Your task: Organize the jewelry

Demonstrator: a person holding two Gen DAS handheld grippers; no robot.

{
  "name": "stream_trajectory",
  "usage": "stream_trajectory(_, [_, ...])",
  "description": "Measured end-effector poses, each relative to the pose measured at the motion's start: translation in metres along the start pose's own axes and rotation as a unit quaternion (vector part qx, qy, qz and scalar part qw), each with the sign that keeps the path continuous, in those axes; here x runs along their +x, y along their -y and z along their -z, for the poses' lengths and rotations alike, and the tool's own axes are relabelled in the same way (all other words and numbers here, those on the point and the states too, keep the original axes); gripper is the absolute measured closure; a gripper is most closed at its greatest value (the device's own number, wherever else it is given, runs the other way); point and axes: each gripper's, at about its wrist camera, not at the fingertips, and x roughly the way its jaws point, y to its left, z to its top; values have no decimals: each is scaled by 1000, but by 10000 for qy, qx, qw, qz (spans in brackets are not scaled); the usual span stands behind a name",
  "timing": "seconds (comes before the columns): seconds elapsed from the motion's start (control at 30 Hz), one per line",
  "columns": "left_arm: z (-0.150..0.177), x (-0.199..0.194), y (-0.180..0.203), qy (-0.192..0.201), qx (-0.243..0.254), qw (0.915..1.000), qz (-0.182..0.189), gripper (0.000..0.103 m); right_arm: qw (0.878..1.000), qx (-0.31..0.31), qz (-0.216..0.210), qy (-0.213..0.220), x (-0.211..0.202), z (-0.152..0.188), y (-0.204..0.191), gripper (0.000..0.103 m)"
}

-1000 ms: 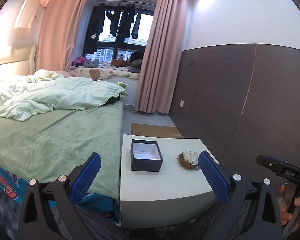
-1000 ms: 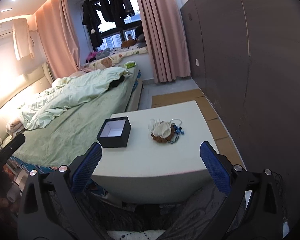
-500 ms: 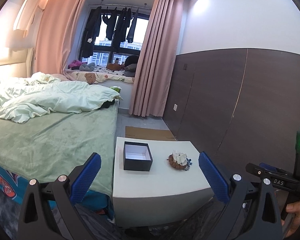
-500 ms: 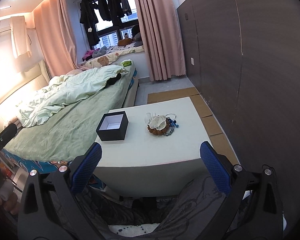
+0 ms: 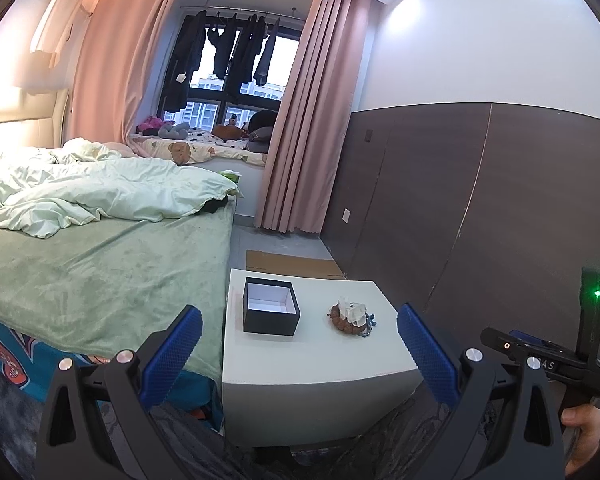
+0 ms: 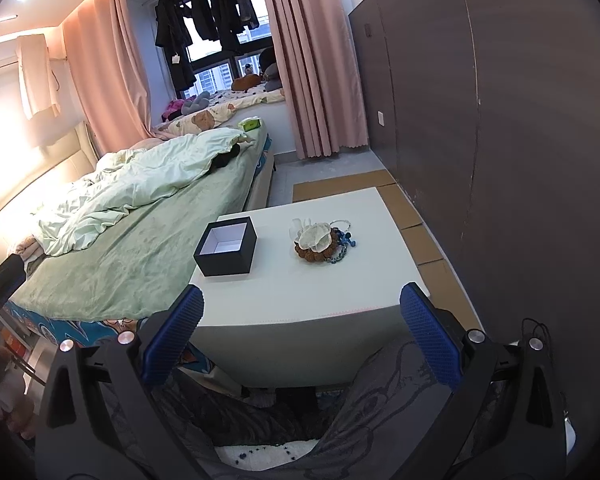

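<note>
bedding in pale green covers the bed (image 5: 100, 264), which runs along the left edge of the white table (image 6: 320, 280); the table stands between the bed and the dark wall panelling (image 5: 480, 200), so both grippers can face it head-on. on the table's left part sits a black box (image 6: 226, 250), lid off and white interior showing nothing in it, judged to be the receptacle for the task. to its right, apart from the box, lies the jewelry pile (image 6: 320, 242): a brown beaded ring with a pale piece on top, blue beads and a thin clear ring touching its right side. the left gripper (image 5: 300, 344) and the right gripper (image 6: 302, 326) are both held back from the table's near edge, jaws spread wide and holding nothing, a posture suited to an approach. no piece has been moved into the box yet.
</note>
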Motion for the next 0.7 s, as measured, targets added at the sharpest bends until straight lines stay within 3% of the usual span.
stream_trajectory(0.7, [5,-9,5,-112,-9,9999,22,8,9997,114,39,-198,1,7,2,5])
